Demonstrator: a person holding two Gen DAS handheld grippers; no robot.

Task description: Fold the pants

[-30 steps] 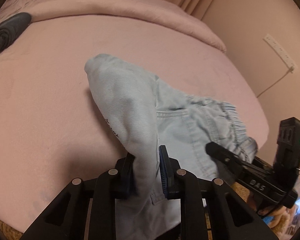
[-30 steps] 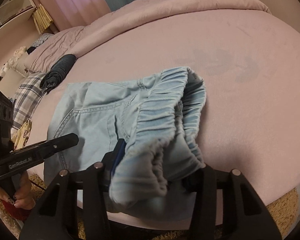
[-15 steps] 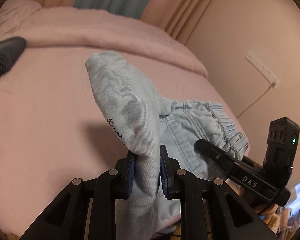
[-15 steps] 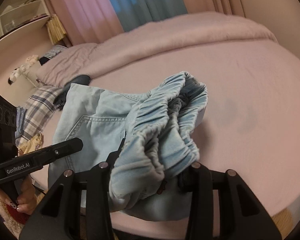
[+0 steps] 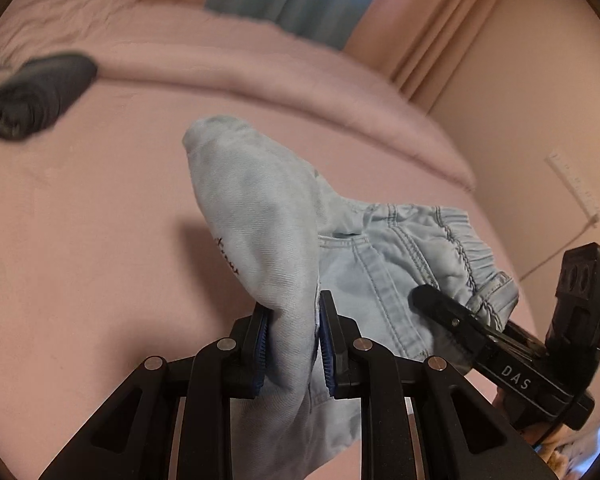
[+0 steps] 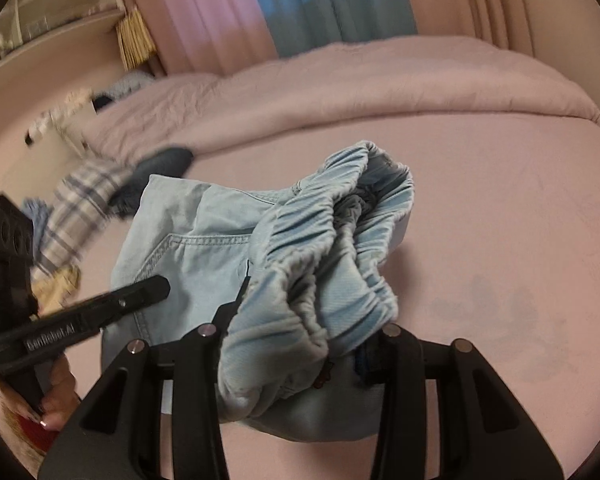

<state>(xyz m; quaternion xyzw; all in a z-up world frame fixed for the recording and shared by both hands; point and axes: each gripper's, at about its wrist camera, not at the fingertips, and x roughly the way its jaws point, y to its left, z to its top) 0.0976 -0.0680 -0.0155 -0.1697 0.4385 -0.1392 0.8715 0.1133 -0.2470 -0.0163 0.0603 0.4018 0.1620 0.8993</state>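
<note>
Left tongs (image 5: 291, 344): clamped on a bunched fold of the pale blue pants (image 5: 268, 240), blue pads pressing the cloth from both sides; the pinched part stands up as a rounded peak with a short line of dark lettering on it. Right tongs (image 6: 300, 344): clamped on the gathered elastic waistband (image 6: 340, 248), which bulges up in ruffled loops between the black fingers (image 6: 198, 364). Pants: held between the two tongs just over the near edge of the bed (image 5: 80, 240), a stitched back pocket facing up, cloth sagging below both grips. Each tongs shows in the other's view as a black bar reaching into the cloth; a hand (image 6: 56, 396) with dark nails grips the left handle. Bed: pink sheet, with a faint grey smudge (image 6: 500, 320) to the right of the pants. Farther back: a rolled dark garment (image 5: 32, 96), a plaid cloth (image 6: 80, 216), a folded pink duvet (image 6: 380, 76). Beyond: pink and blue curtains (image 6: 300, 4), a wall with a white power strip (image 5: 576, 188).
</note>
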